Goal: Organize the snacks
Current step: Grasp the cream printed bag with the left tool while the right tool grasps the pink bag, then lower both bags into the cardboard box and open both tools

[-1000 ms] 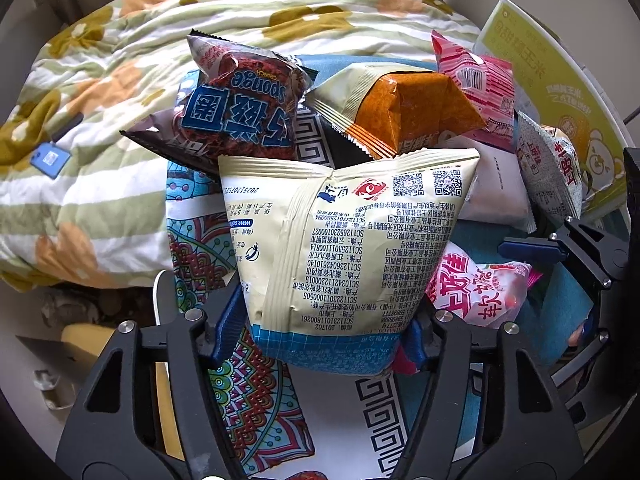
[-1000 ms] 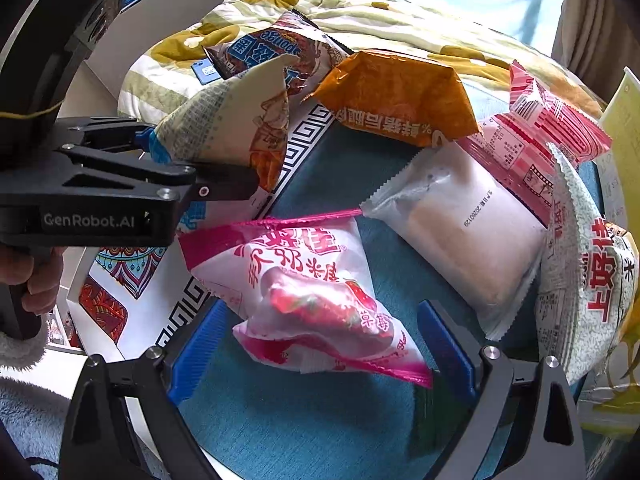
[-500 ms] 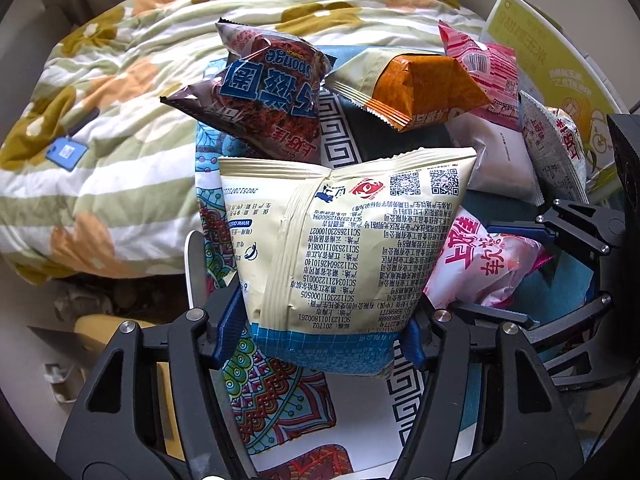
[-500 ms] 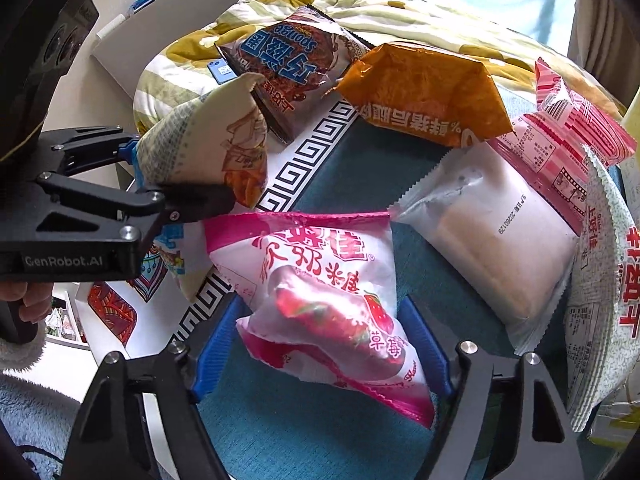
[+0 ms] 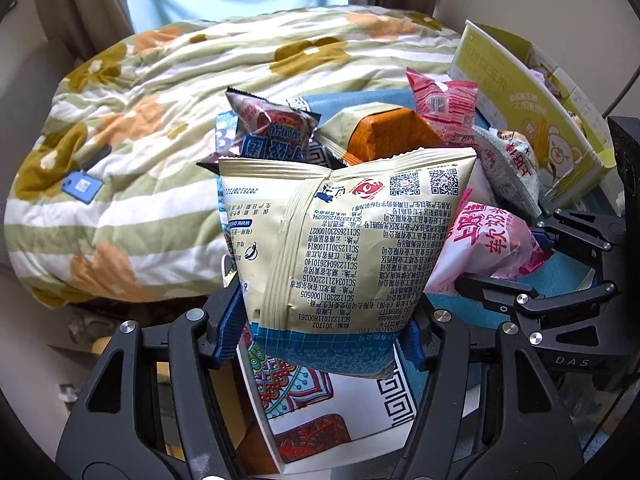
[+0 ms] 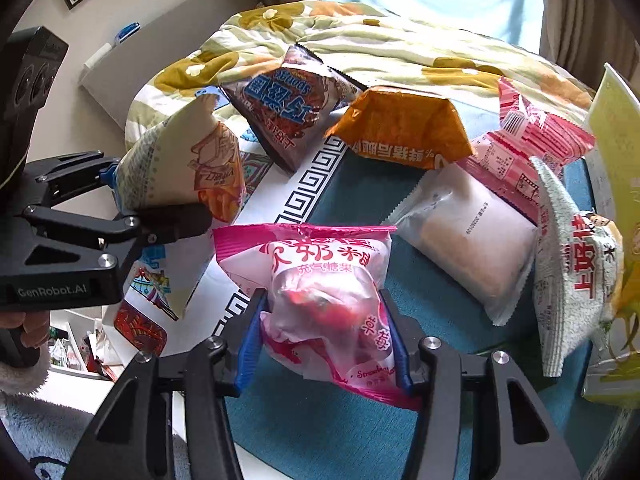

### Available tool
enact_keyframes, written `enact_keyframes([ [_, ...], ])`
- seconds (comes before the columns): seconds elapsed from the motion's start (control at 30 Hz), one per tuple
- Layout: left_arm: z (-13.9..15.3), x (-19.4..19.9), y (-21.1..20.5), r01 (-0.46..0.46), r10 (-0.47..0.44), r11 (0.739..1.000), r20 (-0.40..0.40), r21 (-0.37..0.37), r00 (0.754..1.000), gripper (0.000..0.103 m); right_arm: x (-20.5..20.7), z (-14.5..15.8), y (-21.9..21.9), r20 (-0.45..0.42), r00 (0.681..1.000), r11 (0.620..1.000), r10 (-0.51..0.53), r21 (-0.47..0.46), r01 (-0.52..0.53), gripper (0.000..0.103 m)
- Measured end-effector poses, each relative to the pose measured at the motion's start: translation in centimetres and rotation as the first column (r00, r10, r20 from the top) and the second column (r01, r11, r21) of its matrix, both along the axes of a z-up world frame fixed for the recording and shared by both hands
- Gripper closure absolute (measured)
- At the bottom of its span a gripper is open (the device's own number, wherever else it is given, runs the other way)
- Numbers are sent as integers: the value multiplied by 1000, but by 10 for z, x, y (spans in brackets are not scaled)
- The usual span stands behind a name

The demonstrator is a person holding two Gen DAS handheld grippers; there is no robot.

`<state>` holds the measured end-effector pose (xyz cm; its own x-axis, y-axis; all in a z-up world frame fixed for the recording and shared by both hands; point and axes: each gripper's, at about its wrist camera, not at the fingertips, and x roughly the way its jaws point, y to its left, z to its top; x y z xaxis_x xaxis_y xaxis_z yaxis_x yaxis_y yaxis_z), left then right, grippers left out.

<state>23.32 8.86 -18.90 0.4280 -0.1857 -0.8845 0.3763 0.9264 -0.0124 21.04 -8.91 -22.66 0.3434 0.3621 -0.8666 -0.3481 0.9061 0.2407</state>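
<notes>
My left gripper [image 5: 320,328] is shut on a cream chip bag [image 5: 344,240] with a blue bottom band and holds it upright above the patterned box [image 5: 328,412]. The same bag [image 6: 180,168] and left gripper [image 6: 116,188] show at the left of the right wrist view. My right gripper [image 6: 324,332] has its jaws closing on a pink strawberry candy bag [image 6: 320,264], whose sides are pinched by the blue pads. In the left wrist view this pink bag [image 5: 492,240] hangs in the right gripper [image 5: 560,256], off the teal surface.
On the teal surface [image 6: 320,420] lie a brown sponge-snack bag [image 6: 288,112], an orange bag [image 6: 400,128], a white translucent pack [image 6: 472,232], a pink-red pack [image 6: 532,140] and a white bag with red letters [image 6: 576,280]. A yellow-green carton [image 5: 532,120] stands right; a flowered quilt [image 5: 160,120] lies behind.
The right jaws went from wide apart to pinching the pink candy bag and lifted it a little. The left gripper rose with the cream bag.
</notes>
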Motion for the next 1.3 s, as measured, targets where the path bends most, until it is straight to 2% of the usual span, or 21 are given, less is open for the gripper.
enact_keyframes([
  [0.13,31,2,-11,39,-38,999,49,-11,998,43,-6,30,-10,29,996,996,-86,25,85,54],
  [0.3,71,13,-40,104,-98,994,123,-42,987,43,-14,76,-37,92,974,978,-207,46,204,54],
  [0.47,102,19,-83,146,-129,984,161,-98,978,43,-22,120,-78,173,937,952,-305,49,301,54],
  [0.7,127,21,-167,164,-132,971,182,-174,974,43,-27,162,-166,244,876,908,-416,59,415,54],
  [0.8,129,22,-213,177,-145,962,162,-209,976,43,-23,172,-209,253,862,896,-440,62,439,54],
  [0.97,118,21,-289,191,-165,963,146,-189,975,43,-22,178,-274,268,848,887,-457,62,459,54],
  [1.13,91,23,-343,143,-131,974,79,-173,988,43,-12,173,-321,254,860,895,-443,65,442,54],
  [1.27,69,22,-365,76,-72,984,28,-162,997,43,-4,167,-351,243,875,907,-418,60,417,54],
  [1.3,66,19,-369,65,-61,984,26,-166,998,39,-2,166,-358,238,878,909,-415,61,413,54],
])
